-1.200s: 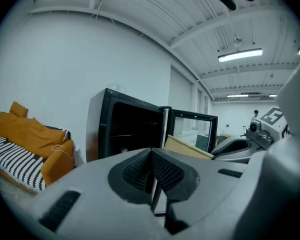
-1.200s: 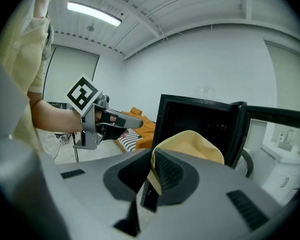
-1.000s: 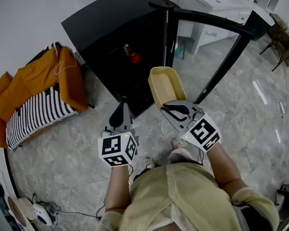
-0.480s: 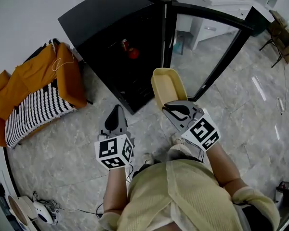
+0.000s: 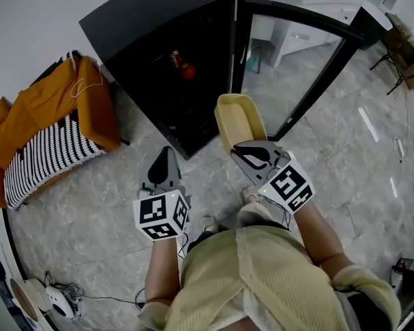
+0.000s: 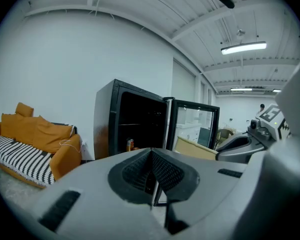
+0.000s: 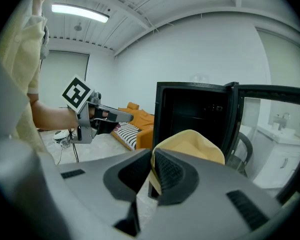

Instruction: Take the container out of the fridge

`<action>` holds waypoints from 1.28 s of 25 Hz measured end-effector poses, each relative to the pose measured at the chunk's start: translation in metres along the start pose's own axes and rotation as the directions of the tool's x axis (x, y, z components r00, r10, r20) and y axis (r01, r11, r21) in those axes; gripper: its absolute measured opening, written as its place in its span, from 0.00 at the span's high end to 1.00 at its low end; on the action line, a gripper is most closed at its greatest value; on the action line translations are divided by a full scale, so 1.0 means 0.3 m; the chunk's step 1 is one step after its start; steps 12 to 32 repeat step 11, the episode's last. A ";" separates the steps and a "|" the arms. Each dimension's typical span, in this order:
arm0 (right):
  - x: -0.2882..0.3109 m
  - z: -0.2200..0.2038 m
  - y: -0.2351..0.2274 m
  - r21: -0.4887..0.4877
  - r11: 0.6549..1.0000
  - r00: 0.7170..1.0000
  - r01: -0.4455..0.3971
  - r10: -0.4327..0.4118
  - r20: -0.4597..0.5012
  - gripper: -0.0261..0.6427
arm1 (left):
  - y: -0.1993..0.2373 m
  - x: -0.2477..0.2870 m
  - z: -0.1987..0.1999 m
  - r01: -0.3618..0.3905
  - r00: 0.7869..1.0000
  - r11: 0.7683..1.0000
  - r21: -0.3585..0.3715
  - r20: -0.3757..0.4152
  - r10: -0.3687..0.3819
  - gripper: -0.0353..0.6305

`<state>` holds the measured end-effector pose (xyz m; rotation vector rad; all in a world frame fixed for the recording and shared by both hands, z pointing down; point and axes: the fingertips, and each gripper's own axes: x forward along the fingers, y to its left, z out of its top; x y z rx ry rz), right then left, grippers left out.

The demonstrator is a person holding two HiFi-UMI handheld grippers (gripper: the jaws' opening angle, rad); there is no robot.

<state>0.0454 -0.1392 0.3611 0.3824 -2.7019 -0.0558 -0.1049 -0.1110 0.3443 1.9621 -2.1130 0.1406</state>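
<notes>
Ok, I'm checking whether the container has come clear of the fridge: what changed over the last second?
Very little. The right hand-held gripper, carrying the yellow container, and the left hand-held gripper drew slightly back from the fridge. Unchanged: right shut on the container's rim, left shut and empty, fridge door open.

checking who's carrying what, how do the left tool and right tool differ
The right tool is shut on the rim of the yellow container; the left tool is shut on nothing. The left tool's pads meet, while the rim holds the right tool's pads slightly apart. Both point toward the open fridge.
</notes>
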 end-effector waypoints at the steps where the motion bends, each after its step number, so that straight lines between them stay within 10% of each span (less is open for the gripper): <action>1: 0.001 0.001 -0.001 0.001 1.000 1.000 0.000 0.000 0.000 0.90 | 0.000 0.002 0.001 0.002 1.000 1.000 -0.001 -0.001 -0.002 0.91; 32: 0.007 -0.003 -0.017 0.006 1.000 1.000 -0.004 0.004 -0.001 0.90 | -0.028 0.030 -0.007 0.023 1.000 1.000 0.002 -0.016 -0.023 0.91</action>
